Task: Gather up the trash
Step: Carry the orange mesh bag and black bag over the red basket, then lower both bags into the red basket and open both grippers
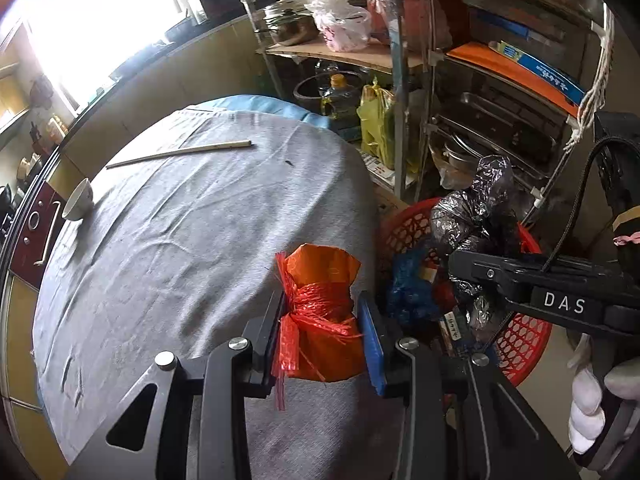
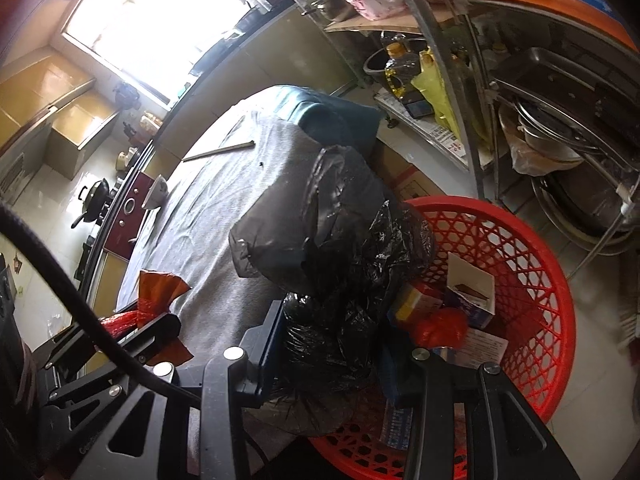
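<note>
Orange packet (image 1: pixel 320 312) with red string, black bag (image 2: pixel 344 320), red lattice basket (image 2: pixel 520 264), grey cloth (image 1: pixel 180 240).

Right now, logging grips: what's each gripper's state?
Left gripper: shut on the orange bag.
Right gripper: shut on the black plastic bag.

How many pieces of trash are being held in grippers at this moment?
2. The left gripper clamps an orange bag above the table's edge; the right gripper clamps a black bag at the red basket.
</note>
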### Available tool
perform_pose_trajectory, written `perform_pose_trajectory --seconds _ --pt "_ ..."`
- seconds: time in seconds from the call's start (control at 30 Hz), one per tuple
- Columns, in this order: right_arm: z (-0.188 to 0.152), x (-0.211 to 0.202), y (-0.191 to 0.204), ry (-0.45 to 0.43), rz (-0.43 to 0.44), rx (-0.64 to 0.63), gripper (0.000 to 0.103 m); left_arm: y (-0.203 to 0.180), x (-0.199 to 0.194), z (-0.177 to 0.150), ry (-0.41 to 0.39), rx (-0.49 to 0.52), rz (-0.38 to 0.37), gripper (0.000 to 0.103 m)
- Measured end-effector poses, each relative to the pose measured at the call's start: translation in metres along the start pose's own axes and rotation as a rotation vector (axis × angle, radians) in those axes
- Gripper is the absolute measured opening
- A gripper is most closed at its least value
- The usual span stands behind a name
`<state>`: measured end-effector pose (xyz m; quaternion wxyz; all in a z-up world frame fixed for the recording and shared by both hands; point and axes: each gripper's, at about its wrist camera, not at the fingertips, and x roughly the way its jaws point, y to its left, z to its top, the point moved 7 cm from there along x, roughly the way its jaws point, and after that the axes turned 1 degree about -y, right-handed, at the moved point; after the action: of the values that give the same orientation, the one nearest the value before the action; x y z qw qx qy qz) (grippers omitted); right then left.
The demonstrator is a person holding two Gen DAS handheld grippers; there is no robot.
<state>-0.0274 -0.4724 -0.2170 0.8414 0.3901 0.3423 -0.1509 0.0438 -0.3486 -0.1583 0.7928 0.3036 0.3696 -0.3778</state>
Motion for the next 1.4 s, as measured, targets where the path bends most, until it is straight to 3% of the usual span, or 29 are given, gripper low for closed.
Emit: perform_pose_trajectory --seconds 0.7,1.4 --pt "-0.005 -0.019 -0.050 -0.017 -0.058 0.092 0.044 -0.050 0.019 0.000 0.033 0.089 -0.089 0.037" --pt "-0.015 -0.009 -0.077 0.022 -0.094 0.152 0.044 -0.073 0.043 -0.015 0.085 0.147 -0.108 0.037"
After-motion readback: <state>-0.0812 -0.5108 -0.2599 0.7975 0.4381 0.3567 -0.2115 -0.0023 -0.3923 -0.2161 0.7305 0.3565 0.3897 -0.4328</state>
